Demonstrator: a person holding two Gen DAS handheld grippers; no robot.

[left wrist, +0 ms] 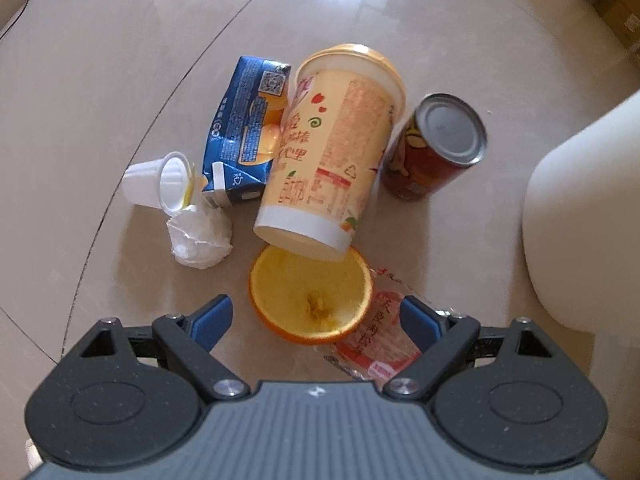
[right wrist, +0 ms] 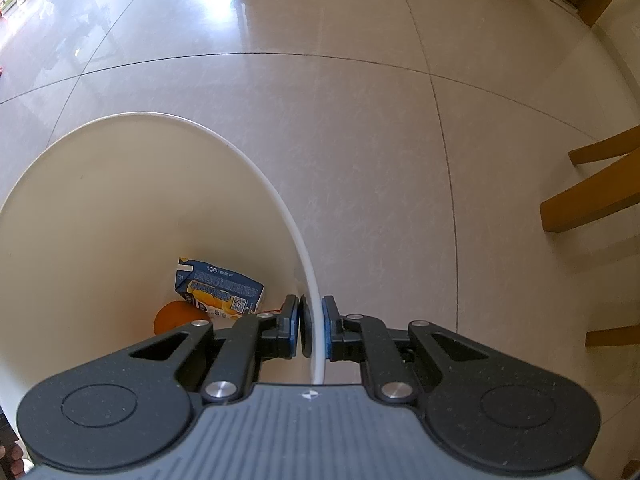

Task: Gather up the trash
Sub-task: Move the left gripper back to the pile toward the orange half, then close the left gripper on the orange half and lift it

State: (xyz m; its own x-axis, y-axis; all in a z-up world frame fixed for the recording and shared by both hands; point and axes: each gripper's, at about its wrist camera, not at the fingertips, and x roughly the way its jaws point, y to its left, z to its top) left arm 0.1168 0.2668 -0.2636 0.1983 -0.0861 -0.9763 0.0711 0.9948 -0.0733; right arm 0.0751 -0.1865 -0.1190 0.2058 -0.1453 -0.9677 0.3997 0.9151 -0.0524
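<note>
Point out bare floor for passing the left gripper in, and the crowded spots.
Bare tile lies left of the small white cup and between the can and white bin. Crowded: carton, tall cup, tissue, orange half.

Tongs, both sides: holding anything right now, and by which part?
Right tongs are shut on the white bin, pinching its rim wall. Left tongs are open and hold nothing, straddling the orange half on the floor.

Bright daylight comes from ahead, throwing white glare patches on the glossy floor [left wrist: 100, 120] (strongest at the top). Shadows stay soft. Fisheye distortion bends tile seams; corners darken, edges blur.
</note>
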